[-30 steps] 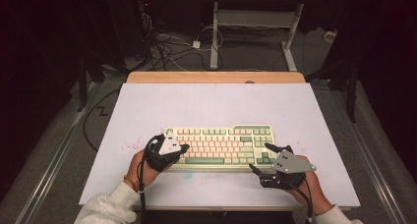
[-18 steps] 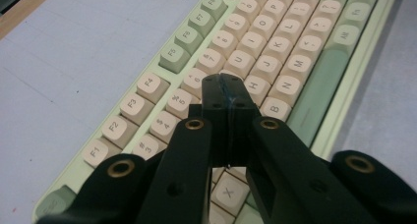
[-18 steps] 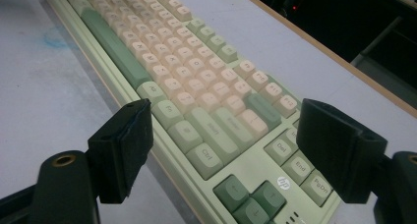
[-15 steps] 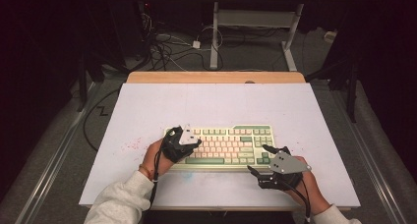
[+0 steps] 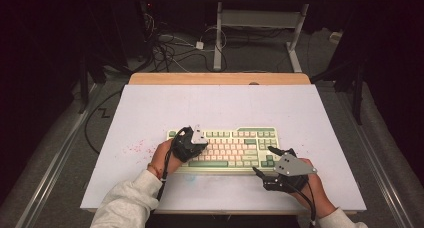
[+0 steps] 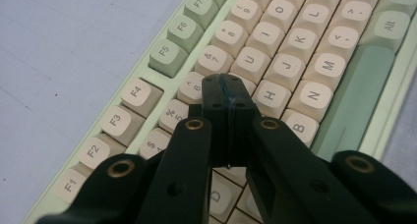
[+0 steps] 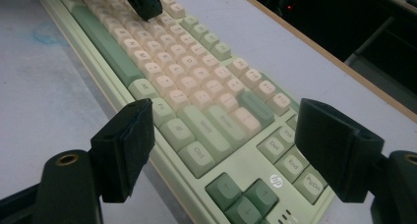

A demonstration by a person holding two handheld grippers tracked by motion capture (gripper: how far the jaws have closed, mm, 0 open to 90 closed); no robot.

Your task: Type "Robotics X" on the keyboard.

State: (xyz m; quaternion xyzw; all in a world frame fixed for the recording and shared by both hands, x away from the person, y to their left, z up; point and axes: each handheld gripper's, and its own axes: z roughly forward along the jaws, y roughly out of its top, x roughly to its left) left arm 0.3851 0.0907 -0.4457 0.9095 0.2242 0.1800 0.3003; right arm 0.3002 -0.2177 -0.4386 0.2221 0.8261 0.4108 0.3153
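Keyboard, pale green case with cream and green keys, lies flat on the white bench, a little toward 6 o'clock from the bench's middle, long side running 9 to 3.

Left tool sits over the keyboard's 9 o'clock end, held in the person's left hand. Jaws clenched, pads pressed together with nothing between them. In the left gripper view the joined tips hang just over the cream letter keys, around the 6, Y and H keys; whether they touch a key I cannot tell. Function row runs off toward 10 o'clock, green space bar at 3 o'clock.

Right tool rests near the keyboard's 4 o'clock corner, by the arrow keys. Jaws released, standing wide apart, gripping nothing; keyboard's end shows between them in the right gripper view.

No containers on the bench. Faint pink specks on the surface at 9 o'clock of the keyboard.
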